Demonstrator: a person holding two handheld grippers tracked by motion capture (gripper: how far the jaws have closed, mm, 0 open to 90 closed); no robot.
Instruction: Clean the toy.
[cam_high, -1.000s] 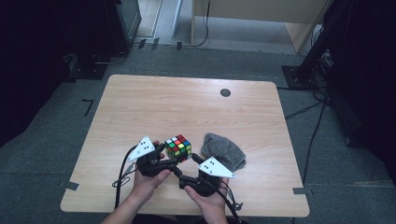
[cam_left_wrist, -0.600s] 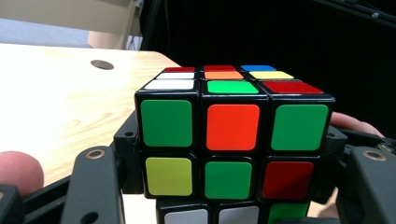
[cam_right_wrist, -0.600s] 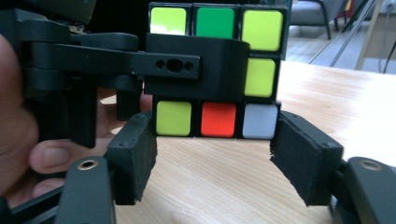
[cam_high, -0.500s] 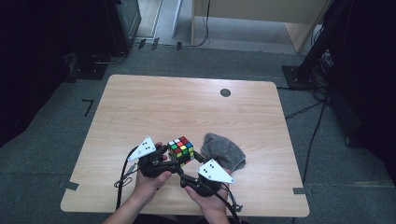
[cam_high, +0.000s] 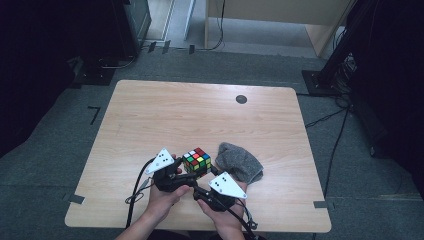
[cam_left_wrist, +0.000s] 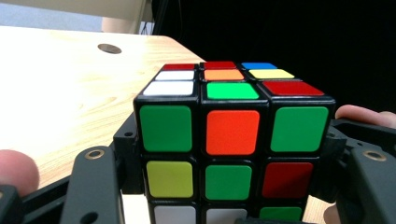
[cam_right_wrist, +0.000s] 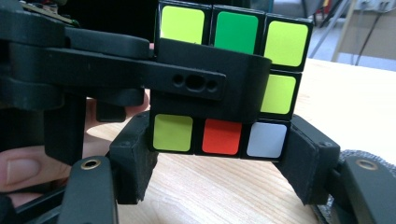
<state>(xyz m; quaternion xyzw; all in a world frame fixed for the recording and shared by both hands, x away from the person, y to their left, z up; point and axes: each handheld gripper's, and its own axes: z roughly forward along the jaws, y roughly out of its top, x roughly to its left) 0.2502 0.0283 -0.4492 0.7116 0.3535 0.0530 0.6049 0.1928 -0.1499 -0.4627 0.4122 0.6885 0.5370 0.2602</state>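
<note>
— Where's the puzzle cube (cam_high: 197, 161) right now?

— Held up just off the counter (cam_high: 200, 115), near its front edge, at about six o'clock from the counter's middle. From the left gripper view, the face towards the camera shows green, orange, green along its top row.

— Who has hold of it?

— Both. The left gripper (cam_high: 176, 169) sits at nine o'clock of the cube, its jaws about half open and pressed on the cube's two sides. In the right gripper view one of those jaws lies right across the cube's yellow and green face.

— And the other one?

— The right gripper (cam_high: 202, 186) comes in from about five o'clock. Its jaws have just been closing, and the pads now bracket the cube's bottom row of yellow, orange and white, touching both ends.

— Anything nearby?

— A crumpled grey cloth (cam_high: 240, 162) on the counter at three o'clock of the cube, just beside it, and a small dark round disc (cam_high: 241, 99) well apart, towards twelve o'clock.
</note>
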